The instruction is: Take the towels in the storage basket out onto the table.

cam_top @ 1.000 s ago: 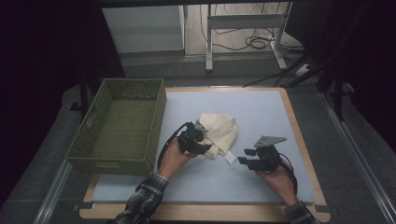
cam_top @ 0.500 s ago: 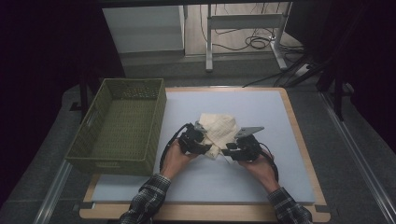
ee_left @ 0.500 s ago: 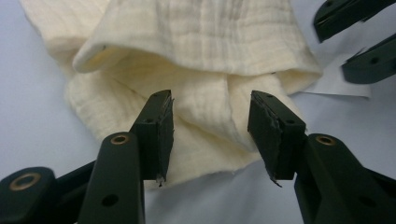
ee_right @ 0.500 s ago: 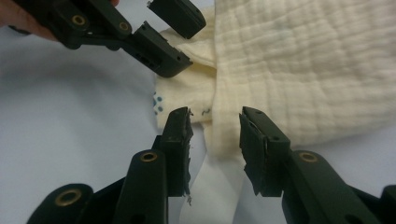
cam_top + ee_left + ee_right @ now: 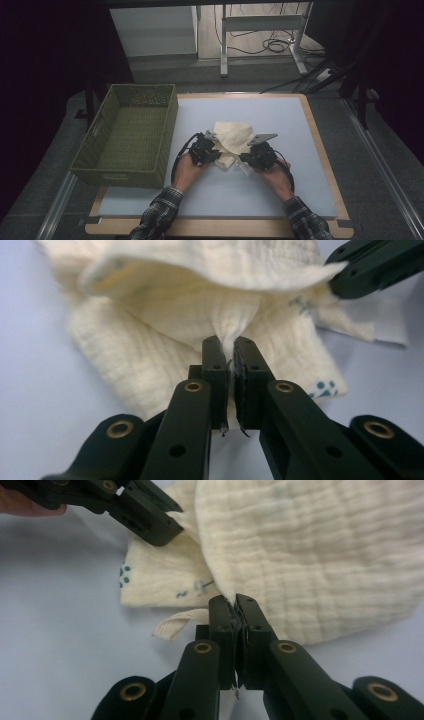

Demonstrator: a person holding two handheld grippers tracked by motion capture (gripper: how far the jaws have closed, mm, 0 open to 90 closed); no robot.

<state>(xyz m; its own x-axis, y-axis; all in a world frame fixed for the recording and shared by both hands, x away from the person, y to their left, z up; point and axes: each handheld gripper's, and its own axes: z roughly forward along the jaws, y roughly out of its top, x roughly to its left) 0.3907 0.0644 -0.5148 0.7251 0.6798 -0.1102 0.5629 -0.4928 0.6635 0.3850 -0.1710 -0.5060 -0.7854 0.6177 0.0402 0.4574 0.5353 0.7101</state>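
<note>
Cream cloth (image 5: pixel 231 141) pinched by left gripper (image 5: pixel 227 357) and right gripper (image 5: pixel 235 607).

A: Between my matt black plastic left gripper (image 5: pixel 228 347) and right gripper (image 5: pixel 237 605) I see a cream, crinkled gauze cloth (image 5: pixel 232 139), soft and rough.

B: Beneath my tongs, smooth matt pale-blue table mat (image 5: pixel 280 190); left of them, a woven olive-green basket (image 5: pixel 125 165).

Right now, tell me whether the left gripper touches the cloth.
Touching: in the left gripper view, the left gripper has its fingers pinched on a fold of the cloth.

cloth (image 5: pixel 231 140) on table (image 5: pixel 300 190), basket (image 5: pixel 131 134) left
</note>
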